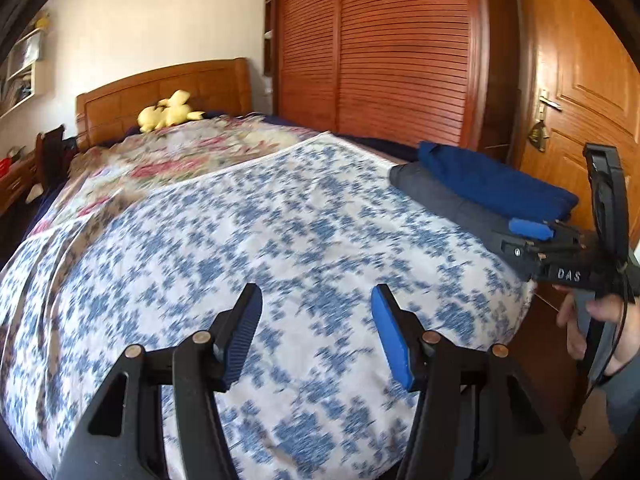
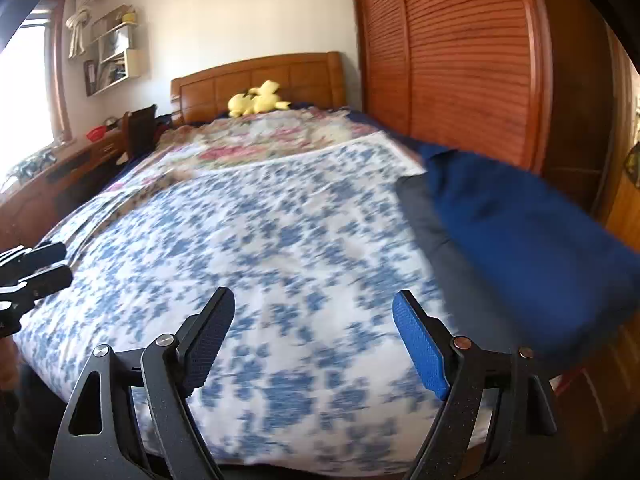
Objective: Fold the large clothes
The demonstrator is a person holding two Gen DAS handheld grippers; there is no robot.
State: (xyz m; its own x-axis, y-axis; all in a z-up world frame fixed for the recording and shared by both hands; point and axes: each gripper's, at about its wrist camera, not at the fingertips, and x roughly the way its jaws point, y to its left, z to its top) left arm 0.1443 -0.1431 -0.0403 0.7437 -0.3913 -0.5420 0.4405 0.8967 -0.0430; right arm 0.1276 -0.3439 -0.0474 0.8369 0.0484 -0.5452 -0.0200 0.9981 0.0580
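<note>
A folded blue garment (image 1: 496,186) lies on top of a folded grey garment (image 1: 448,204) at the right edge of the bed; both also show in the right wrist view, the blue one (image 2: 528,240) over the grey one (image 2: 444,248). My left gripper (image 1: 316,320) is open and empty above the blue-and-white floral bedspread (image 1: 280,240). My right gripper (image 2: 314,332) is open and empty above the same bedspread (image 2: 280,248), just left of the stack. In the left wrist view the right gripper (image 1: 532,236) appears by the stack, held by a hand.
A yellow plush toy (image 1: 170,112) sits at the wooden headboard (image 1: 160,96). A louvred wooden wardrobe (image 1: 380,48) and a door (image 1: 580,100) stand right of the bed. A desk with shelves (image 2: 80,156) is on the left by the window.
</note>
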